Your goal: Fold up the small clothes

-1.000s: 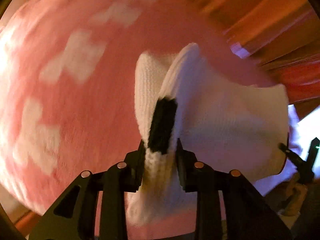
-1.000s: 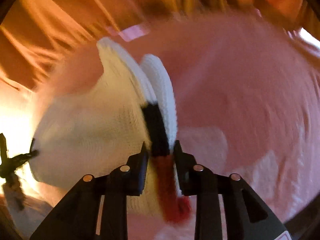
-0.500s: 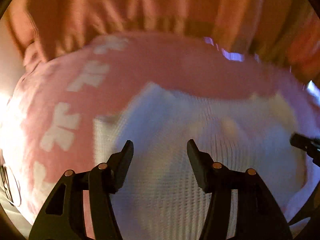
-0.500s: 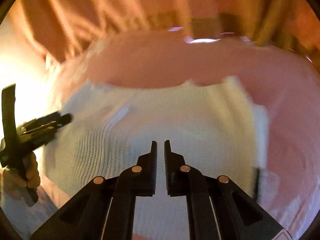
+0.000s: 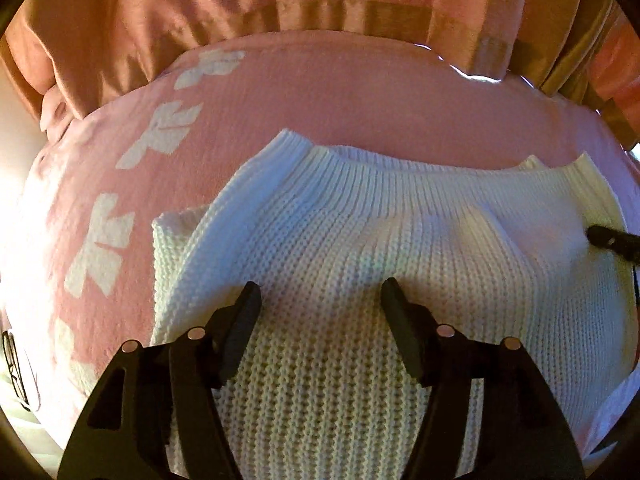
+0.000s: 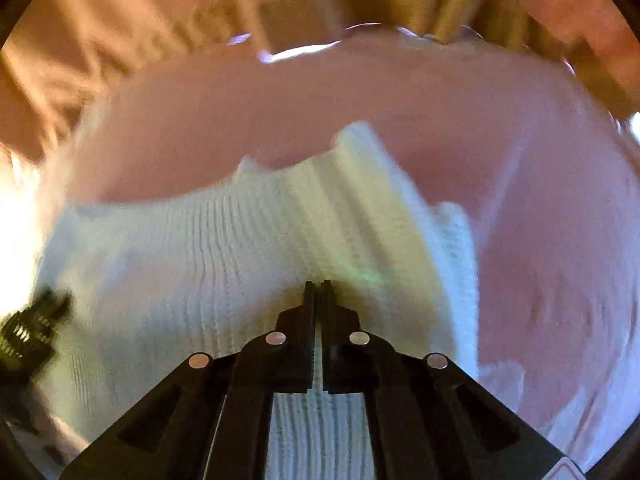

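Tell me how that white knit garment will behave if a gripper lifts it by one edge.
The white knit garment will probably flop and drape, since it lies in soft bumps on the pink blanket. Its chunky ribbing suggests good grip, and likely some stretch. Layered edges at its left may unfold.

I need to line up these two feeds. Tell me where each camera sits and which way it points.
Left wrist: sits on the left gripper, looking forward and down over its open fingers at the white knit lying on the pink cloth; the right gripper's tip shows at the right edge.
Right wrist: sits on the right gripper, fingers closed together, looking down on the same knit, blurred; the left gripper shows at the left edge.
Shared: knit, pink cloth, orange curtain behind.
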The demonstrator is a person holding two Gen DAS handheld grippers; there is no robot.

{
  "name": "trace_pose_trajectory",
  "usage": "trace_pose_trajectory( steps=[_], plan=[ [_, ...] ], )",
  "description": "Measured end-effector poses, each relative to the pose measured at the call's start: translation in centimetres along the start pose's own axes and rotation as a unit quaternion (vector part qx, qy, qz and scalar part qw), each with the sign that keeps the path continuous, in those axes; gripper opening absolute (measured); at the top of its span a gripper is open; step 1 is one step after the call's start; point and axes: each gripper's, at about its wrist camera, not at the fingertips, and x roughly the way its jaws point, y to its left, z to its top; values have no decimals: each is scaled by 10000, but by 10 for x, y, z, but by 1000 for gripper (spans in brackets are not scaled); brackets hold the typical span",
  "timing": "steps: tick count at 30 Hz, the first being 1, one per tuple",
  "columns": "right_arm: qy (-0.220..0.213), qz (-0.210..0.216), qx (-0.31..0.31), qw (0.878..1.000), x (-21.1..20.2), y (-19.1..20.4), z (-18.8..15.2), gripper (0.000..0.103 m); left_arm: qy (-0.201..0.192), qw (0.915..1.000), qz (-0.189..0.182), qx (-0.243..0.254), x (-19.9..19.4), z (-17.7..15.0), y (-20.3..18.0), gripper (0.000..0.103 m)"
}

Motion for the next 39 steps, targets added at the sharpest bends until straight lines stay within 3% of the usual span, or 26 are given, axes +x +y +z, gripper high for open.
trace_pose_trajectory(
  steps=[2, 6, 9, 12, 14, 15, 18, 20, 22, 24, 25, 26, 27, 29, 30, 32, 34, 36, 37, 38, 39],
  plan=[
    [-406, -151, 10, 9991, -21, -8, 0, 2, 2, 10000, -7, -8, -1, -1, -1, 60],
    [139, -499, 128, 9986, 8, -29, -10, 0, -4, 10000, 6, 1, 0, -1, -1, 60],
    [-106, -476, -9, 9988, -14, -22, -14, 0, -7, 10000, -13, 16, -2, -3, 0, 60],
    [-365, -424, -201, 9982, -36, -23, -25, 15, 23, 9996, -237, -121, -11, -5, 9, 61],
    [-310, -507, -194, 9980, -36, -29, -33, 50, 46, 9985, -483, -259, -18, -8, 22, 64],
    [-214, -599, -207, 9978, -33, -35, -37, 55, 21, 9978, -564, -338, -21, -10, 29, 68],
    [22, -608, -245, 9978, -17, -50, -40, 56, -162, 9945, -681, -784, -32, -12, 64, 73],
    [47, -274, -118, 9995, -9, -59, -40, 58, -241, 9890, -657, -1300, -27, -9, 93, 79],
    [94, 78, 53, 9999, 2, -66, -36, 61, 35, 9844, -646, -1639, -7, -6, 110, 79],
    [120, 453, 338, 9983, 11, -72, -35, 61, 639, 9685, -1107, -2136, 28, -7, 122, 74],
    [131, 571, 407, 9975, 12, -72, -36, 56, 678, 9667, -1121, -2197, 32, -8, 122, 74],
    [133, 807, 476, 9955, 13, -72, -34, 38, 450, 9731, -948, -2049, 29, -5, 116, 71],
    [114, 926, 470, 9945, 11, -70, -33, 26, 381, 9787, -924, -1794, 27, -1, 107, 52],
    [-72, 917, 412, 9949, -8, -61, -31, 21, 253, 9826, -1011, -1538, 19, 4, 94, 32],
    [-286, 979, 348, 9942, -23, -56, -30, 20, 98, 9824, -1107, -1501, 11, 8, 90, 28],
    [-621, 1118, 347, 9912, -47, -55, -30, 20, -169, 9795, -1366, -1471, -3, 16, 86, 28],
    [-756, 1051, 319, 9911, -54, -58, -33, 21, -319, 9792, -1374, -1459, -9, 24, 84, 28],
    [-457, 630, 282, 9966, -34, -62, -35, 26, -209, 9821, -1158, -1468, 2, 25, 83, 32],
    [-69, 275, 264, 9992, -13, -67, -37, 27, -96, 9838, -992, -1489, 9, 25, 82, 33],
    [89, 25, 316, 9995, -6, -71, -38, 29, 13, 9860, -701, -1510, 17, 23, 79, 34],
    [10, 29, 385, 9993, -9, -73, -36, 29, 36, 9877, -539, -1466, 18, 22, 76, 36]
  ],
)
